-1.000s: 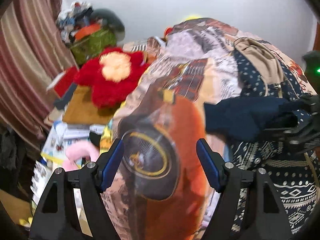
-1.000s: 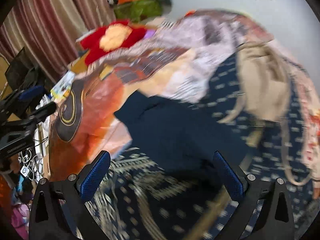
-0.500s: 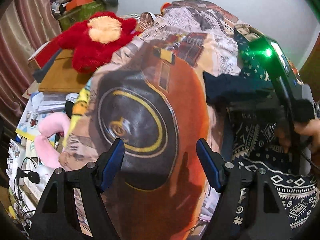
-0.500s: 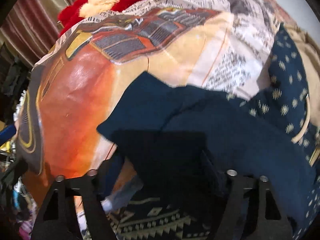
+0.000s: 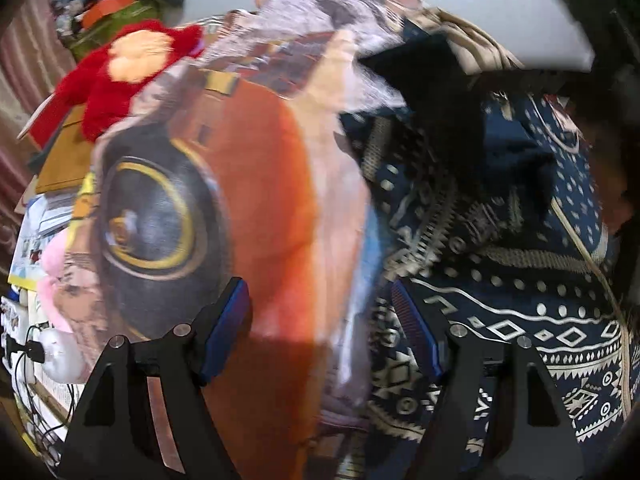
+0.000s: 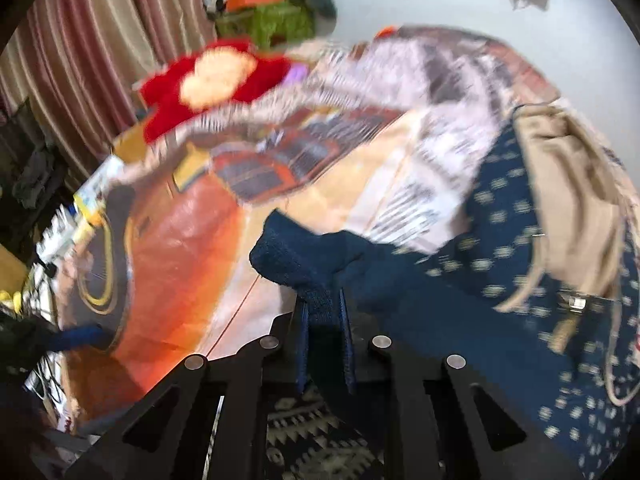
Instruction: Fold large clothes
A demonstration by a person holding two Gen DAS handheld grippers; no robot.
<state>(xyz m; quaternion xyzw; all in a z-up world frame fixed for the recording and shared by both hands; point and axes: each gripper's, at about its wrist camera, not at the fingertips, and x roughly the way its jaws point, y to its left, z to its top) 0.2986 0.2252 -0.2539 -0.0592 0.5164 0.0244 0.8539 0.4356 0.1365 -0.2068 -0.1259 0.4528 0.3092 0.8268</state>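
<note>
Right gripper point(image 6: 323, 312) fingers clamped on a fold of the navy garment point(image 6: 320, 256); rest trails over the patterned bedspread point(image 6: 180, 248), blurred. Left gripper point(image 5: 320, 320) fingers spread, empty, above the bedspread. Garment's outline lost in shadow in the left view.

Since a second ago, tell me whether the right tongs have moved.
Yes. The right tongs went from wide open over the dark blue garment to shut on its edge, pulling it toward the orange printed bedsheet.
</note>
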